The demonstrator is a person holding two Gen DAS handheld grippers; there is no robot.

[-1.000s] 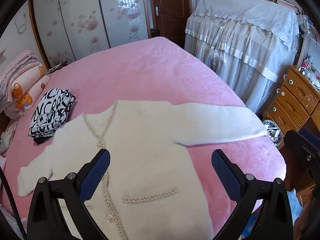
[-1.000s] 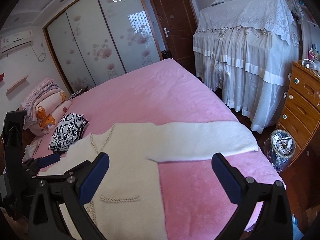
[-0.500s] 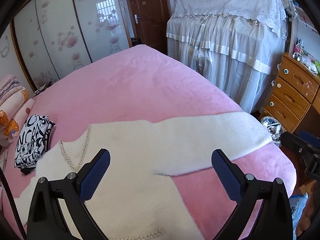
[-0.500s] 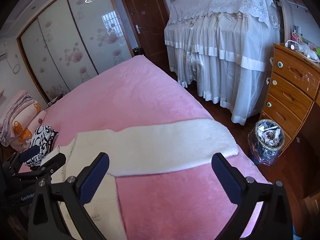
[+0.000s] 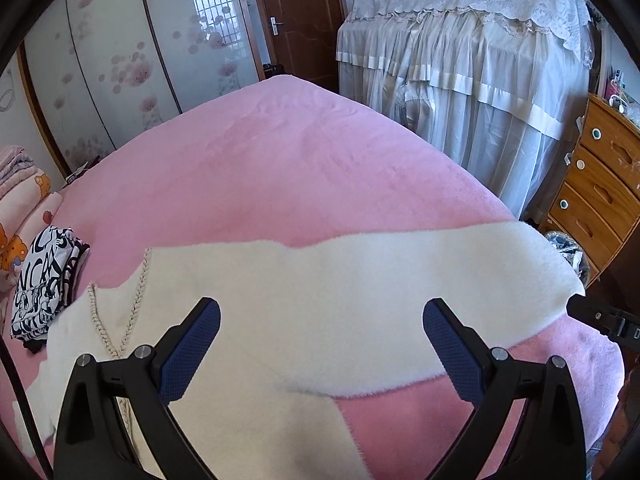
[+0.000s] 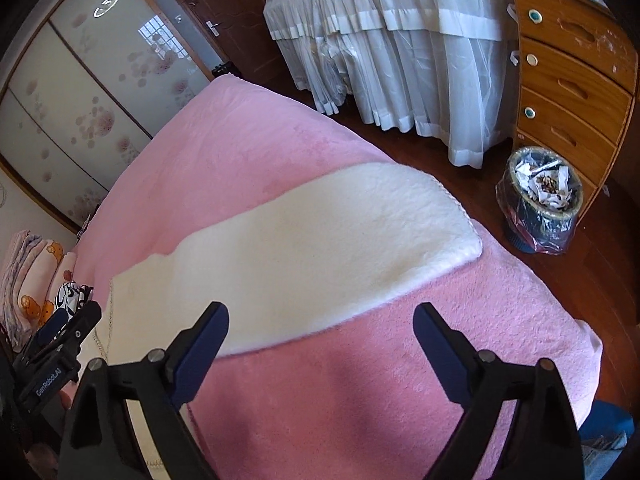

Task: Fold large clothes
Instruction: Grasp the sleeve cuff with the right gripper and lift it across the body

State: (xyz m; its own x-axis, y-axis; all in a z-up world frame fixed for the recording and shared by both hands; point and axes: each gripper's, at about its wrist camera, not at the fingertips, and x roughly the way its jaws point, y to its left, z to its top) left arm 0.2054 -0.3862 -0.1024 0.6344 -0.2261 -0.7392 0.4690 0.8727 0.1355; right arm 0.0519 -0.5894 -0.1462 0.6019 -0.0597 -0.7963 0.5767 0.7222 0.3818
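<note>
On one pink bed (image 5: pixel 280 168): one white cardigan (image 5: pixel 320 288), one folded garment (image 5: pixel 44 280).

Both cameras ride on the hand-held grippers, looking forward and steeply down along their fingers, close above the near edge of the pink bed (image 5: pixel 280 168). The left wrist view faces the white cardigan (image 5: pixel 304 292) square on, the wardrobe doors (image 5: pixel 120 60) at eleven o'clock. The right wrist view is rolled, its floor and wooden dresser (image 6: pixel 572 60) at two o'clock. Both share the outstretched sleeve (image 6: pixel 320 240), the draped white cover (image 5: pixel 460 60) and the folded black-and-white garment (image 5: pixel 44 280) at nine o'clock.
</note>
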